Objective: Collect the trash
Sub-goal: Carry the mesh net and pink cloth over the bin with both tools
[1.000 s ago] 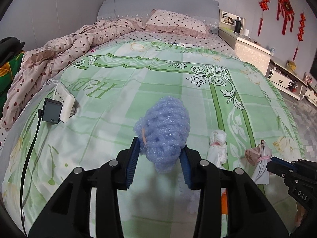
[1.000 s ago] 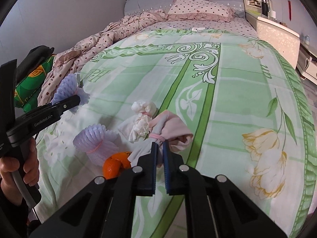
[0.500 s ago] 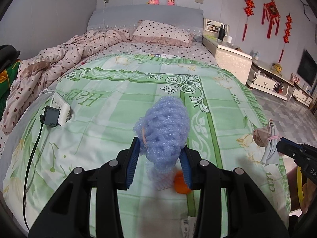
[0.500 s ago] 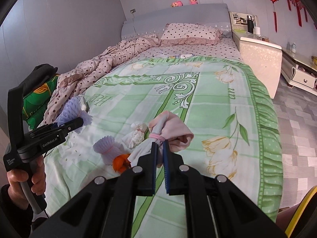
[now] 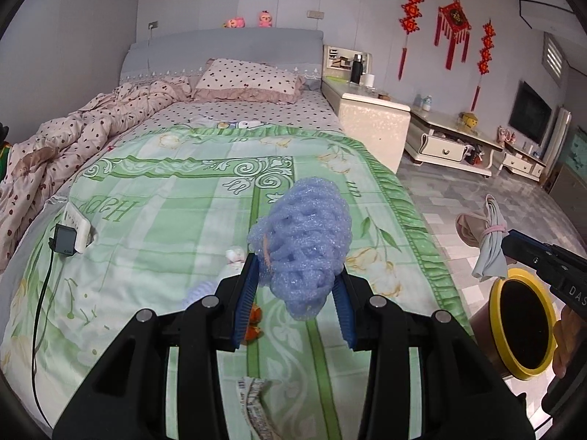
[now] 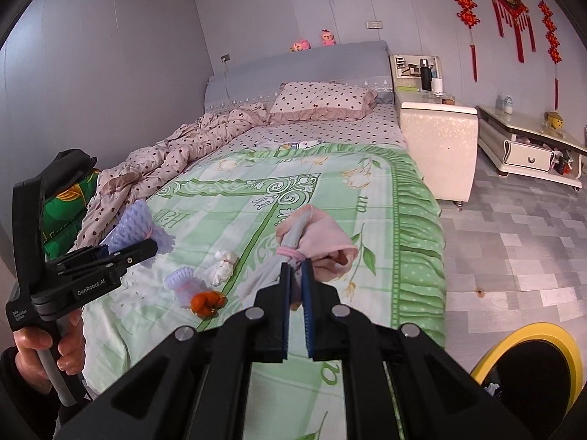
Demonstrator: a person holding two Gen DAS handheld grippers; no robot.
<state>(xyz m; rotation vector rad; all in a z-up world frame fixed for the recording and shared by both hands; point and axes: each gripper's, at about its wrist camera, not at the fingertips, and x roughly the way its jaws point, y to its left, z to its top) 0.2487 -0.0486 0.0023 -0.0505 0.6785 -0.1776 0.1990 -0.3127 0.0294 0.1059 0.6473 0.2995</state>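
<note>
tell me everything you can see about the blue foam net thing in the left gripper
The blue foam net is a pale lavender-blue, soft mesh sleeve with open diamond holes, bunched into a rounded lump. A thin pink band cinches one side. The left gripper is shut on its lower part, blue pads pressing both sides, holding it lifted above the green bedspread, touching nothing else.

The room was evenly and softly lit, bright enough to show colour on the green bedspread (image 5: 176, 198) without harsh glare. Shadows were faint; only a soft one lay under the orange peel (image 6: 208, 302) near the bed's foot edge. Both views were strongly fisheye-bent, walls and bed edges curving, with black vignette in the corners. The floor tiles (image 6: 521, 242) showed a dull sheen. The blue foam net (image 5: 304, 249) close to the lens looked slightly soft.
</note>
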